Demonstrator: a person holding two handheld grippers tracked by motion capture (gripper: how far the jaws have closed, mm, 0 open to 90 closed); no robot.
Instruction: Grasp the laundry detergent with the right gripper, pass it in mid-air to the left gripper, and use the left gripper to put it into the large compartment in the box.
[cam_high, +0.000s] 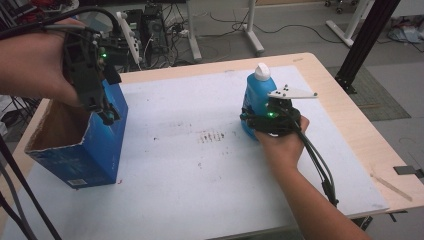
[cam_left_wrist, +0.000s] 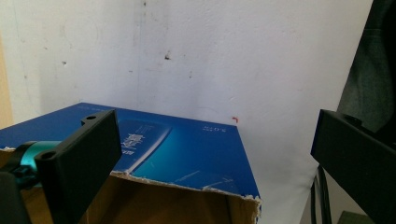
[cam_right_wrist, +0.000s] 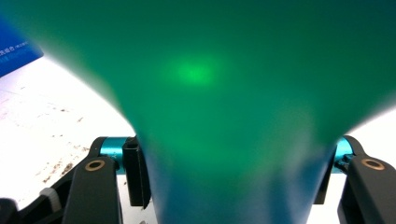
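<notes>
White sheeting (cam_high: 200, 165) covers the table; printing on the open blue carton (cam_high: 95, 150) at its left is too small to read. Above that carton's rim the left gripper (cam_high: 102, 112) hangs with jaws spread, holding nothing. At centre-right the right gripper (cam_high: 267, 120) has its jaws closed around an upright blue bottle (cam_high: 257, 92) with a white cap.

Box (cam_high: 95, 150): blue outside with pale print, plain brown cardboard inside, torn edge whitish. Bottle (cam_high: 257, 97): bright blue, white cap (cam_high: 262, 72); washed green up close in the right gripper view. Mat (cam_high: 200, 165): white, speckled with dark reddish-brown marks. Table (cam_high: 350, 120): light wood. Both grippers black, teal fittings, green lights.
</notes>
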